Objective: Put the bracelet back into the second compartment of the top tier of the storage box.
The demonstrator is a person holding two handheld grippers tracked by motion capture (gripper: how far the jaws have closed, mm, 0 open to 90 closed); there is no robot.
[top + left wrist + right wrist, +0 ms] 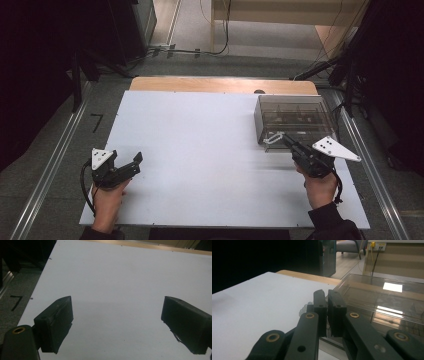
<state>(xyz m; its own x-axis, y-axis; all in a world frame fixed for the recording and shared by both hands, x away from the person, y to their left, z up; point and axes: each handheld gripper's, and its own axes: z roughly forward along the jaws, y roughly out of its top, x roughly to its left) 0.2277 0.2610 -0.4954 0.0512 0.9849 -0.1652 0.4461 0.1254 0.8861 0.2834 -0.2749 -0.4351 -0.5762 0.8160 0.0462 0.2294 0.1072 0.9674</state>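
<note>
A clear plastic box [295, 107] with a lid and inner compartments stands at the right back of the white table top [200, 150]. A white looped latch [272, 138] hangs at its front left corner. My right gripper [288, 141] points at that corner, its tips just beside the latch. In the right gripper view the right gripper [327, 293] has its jaws pressed together with nothing visible between them. The box [382, 297] lies just beyond, and a whitish piece [302, 310] peeks out left of the jaws. My left gripper [131, 165] rests open at the front left, and in its own view the left gripper [117, 307] is over bare table.
A strip of wooden table edge [220, 84] runs along the back. Metal floor rails [50, 170] flank both sides. Cables and dark stands [330, 65] lie behind the table. Small items sit inside the box's compartments.
</note>
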